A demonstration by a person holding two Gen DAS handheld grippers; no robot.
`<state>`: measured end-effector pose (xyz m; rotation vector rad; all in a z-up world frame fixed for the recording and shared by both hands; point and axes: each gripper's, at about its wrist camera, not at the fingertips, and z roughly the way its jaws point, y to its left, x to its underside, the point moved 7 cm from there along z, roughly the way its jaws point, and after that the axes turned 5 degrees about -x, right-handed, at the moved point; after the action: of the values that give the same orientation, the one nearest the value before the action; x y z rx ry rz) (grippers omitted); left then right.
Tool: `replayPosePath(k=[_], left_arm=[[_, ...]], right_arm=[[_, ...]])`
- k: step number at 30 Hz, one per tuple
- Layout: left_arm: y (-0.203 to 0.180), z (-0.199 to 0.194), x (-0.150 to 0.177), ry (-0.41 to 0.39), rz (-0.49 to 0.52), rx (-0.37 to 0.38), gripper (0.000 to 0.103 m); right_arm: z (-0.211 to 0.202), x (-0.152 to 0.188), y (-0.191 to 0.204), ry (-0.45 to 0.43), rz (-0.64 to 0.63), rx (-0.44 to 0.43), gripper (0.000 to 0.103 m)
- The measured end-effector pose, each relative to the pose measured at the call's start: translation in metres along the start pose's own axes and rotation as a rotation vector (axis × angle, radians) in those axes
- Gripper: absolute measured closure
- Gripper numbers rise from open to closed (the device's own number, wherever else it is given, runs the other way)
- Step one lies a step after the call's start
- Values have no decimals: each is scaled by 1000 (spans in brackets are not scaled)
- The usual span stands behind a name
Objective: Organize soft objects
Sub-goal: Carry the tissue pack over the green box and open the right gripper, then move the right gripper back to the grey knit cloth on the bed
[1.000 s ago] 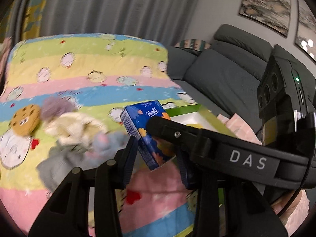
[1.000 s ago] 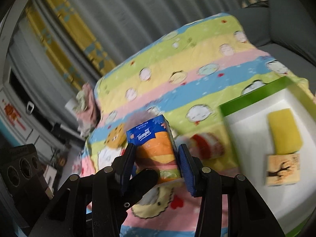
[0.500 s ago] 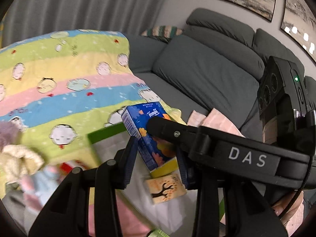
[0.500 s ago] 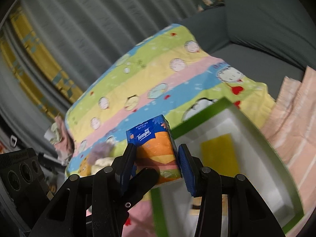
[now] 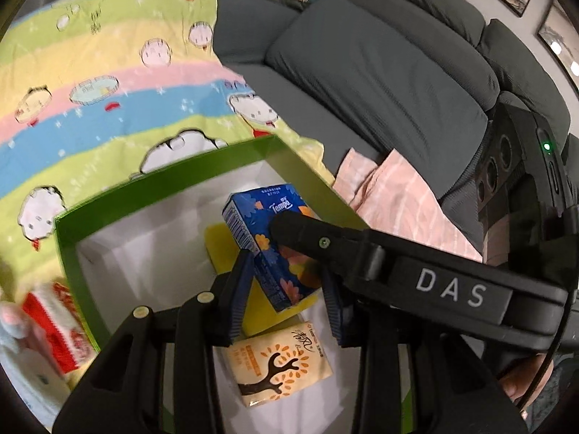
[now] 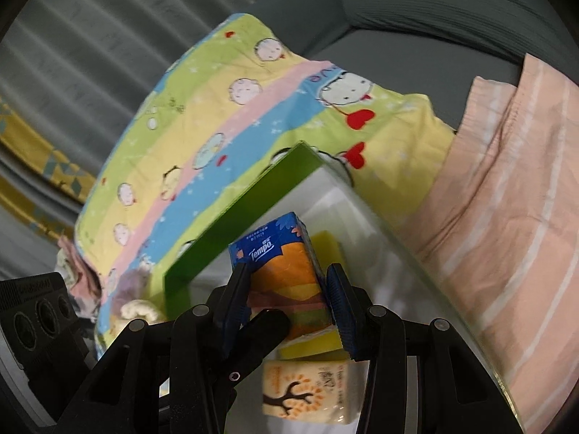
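A blue Tempo tissue pack (image 5: 267,238) is gripped by both my grippers at once. My left gripper (image 5: 286,296) and my right gripper (image 6: 289,300) are each shut on it; it shows orange and blue in the right wrist view (image 6: 278,264). The pack hangs over a green box with a white inside (image 5: 173,166). In the box lie a yellow sponge (image 5: 260,318) and an orange tissue pack with a tree print (image 5: 278,365), also in the right wrist view (image 6: 307,390).
The box rests on a striped cartoon blanket (image 5: 90,83) over a grey sofa (image 5: 380,72). A pink striped cloth (image 6: 506,235) lies to the right of the box. A red-and-white pack (image 5: 54,325) and soft toys lie left of the box.
Both grippers have carried the blue tissue pack to the right, from above the soft toys on the blanket to over the green box, and lower toward its contents.
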<state>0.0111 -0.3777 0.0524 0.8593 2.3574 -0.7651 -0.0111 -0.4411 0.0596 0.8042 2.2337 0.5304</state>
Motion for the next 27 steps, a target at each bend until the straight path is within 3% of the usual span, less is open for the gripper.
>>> replayPosePath(k=[12, 16, 19, 22, 25, 27], left_arm=[[5, 29, 9, 126, -33, -2, 68], [7, 31, 9, 136, -45, -7, 68], [8, 33, 9, 144, -67, -17, 65], [9, 26, 10, 121, -73, -28, 54], [14, 9, 12, 100, -98, -26, 46], [16, -8, 13, 60, -105, -14, 39]], right_arm=[[17, 2, -16, 55, 53, 23, 56], [19, 2, -18, 53, 75, 24, 56], [20, 3, -19, 56, 86, 19, 56], [10, 7, -14, 32, 52, 47, 55], [-6, 8, -6, -24, 41, 33, 34], [-18, 9, 0, -62, 51, -25, 28]])
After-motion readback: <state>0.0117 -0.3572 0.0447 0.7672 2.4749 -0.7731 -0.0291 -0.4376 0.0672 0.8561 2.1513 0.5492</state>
